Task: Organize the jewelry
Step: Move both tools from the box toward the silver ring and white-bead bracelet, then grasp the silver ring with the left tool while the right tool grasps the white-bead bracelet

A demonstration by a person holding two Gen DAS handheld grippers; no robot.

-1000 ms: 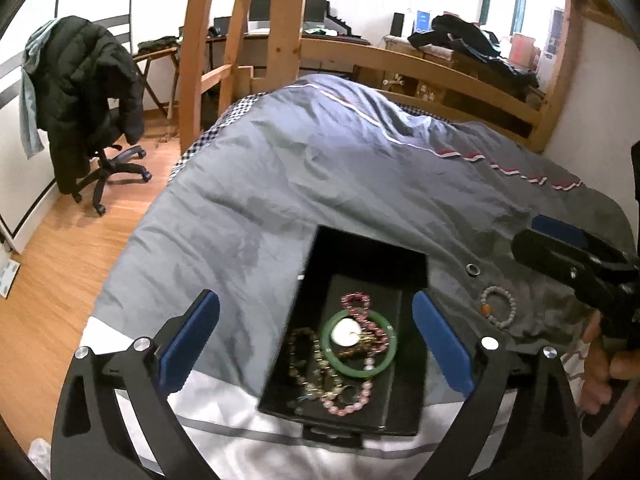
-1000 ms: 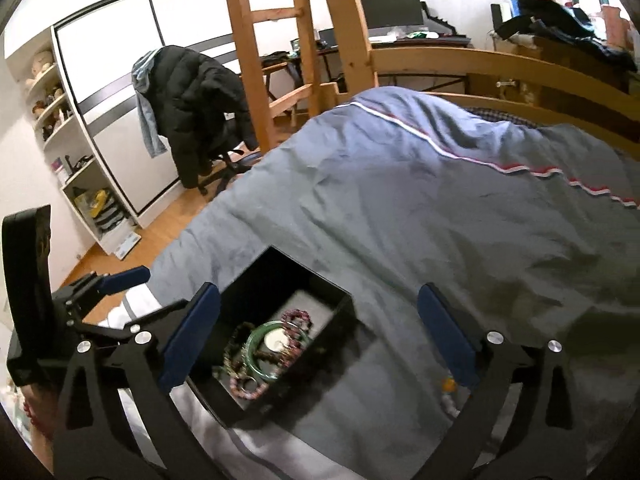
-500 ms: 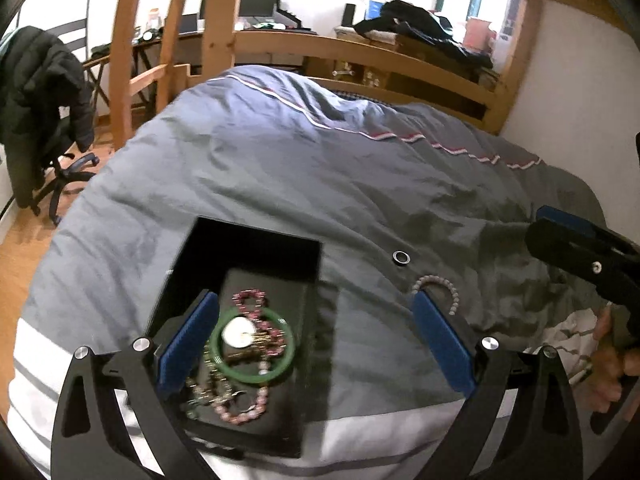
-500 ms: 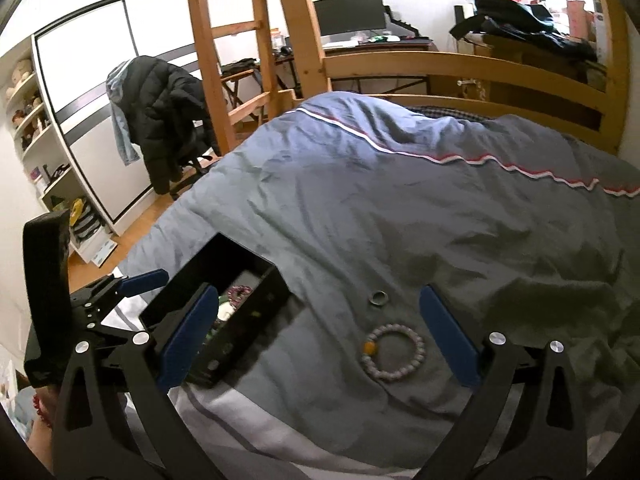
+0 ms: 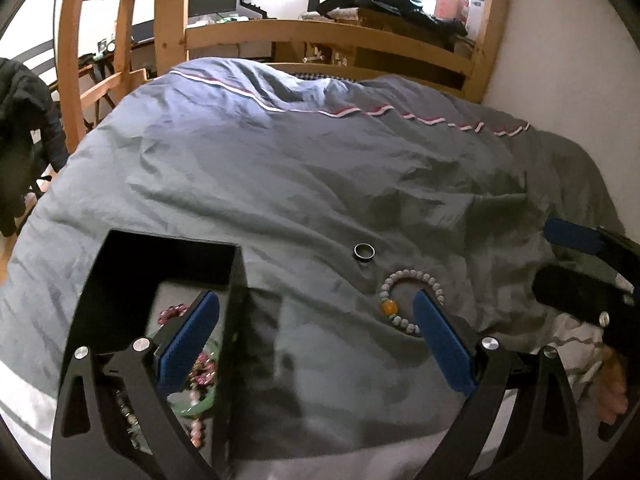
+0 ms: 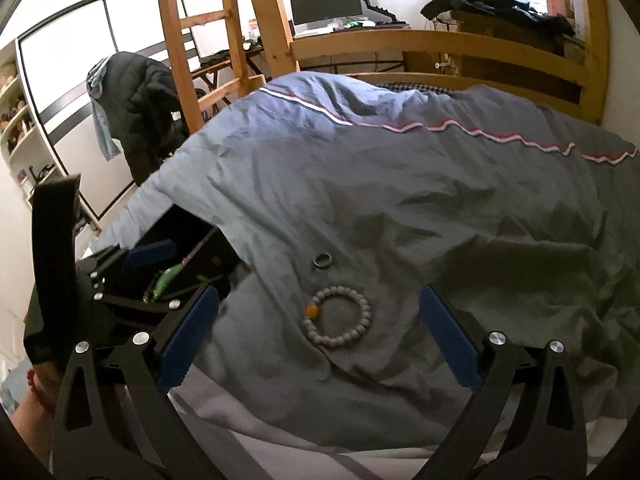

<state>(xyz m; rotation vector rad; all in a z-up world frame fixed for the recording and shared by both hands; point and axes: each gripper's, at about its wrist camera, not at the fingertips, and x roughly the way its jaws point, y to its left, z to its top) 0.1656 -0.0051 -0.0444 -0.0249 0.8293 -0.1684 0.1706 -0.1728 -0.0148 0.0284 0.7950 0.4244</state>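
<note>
Two loose pieces lie on the gray bed cover [image 6: 400,184]: a bead bracelet [image 6: 338,317] with one orange bead, and a small dark ring [image 6: 322,259] just past it. They are near each other but not touching. The black box [image 5: 160,272] sits off to the left on the same cover. It already has a green bangle [image 5: 200,404] and pink beads [image 5: 172,313] inside.

The right tongs [image 6: 316,334] are wide apart and hold nothing. The bracelet lies right between the two blue pads, so my guess is that it gets picked up next. The left tongs [image 5: 314,338] are wide apart too and hold nothing. One blue pad hangs over the box and the other pad is just beside the bracelet.

To do this well, bring the right tongs down slowly. Put one pad inside the bead loop and one outside, or pinch across one side of the loop. The cover is soft and bumpy, so pushing hard may sink the beads or grab the cloth too. Close gently, because round beads can slip. Keep clear of the ring so it does not roll into a fold. Then lift straight up and carry the bracelet over to the box.
</note>
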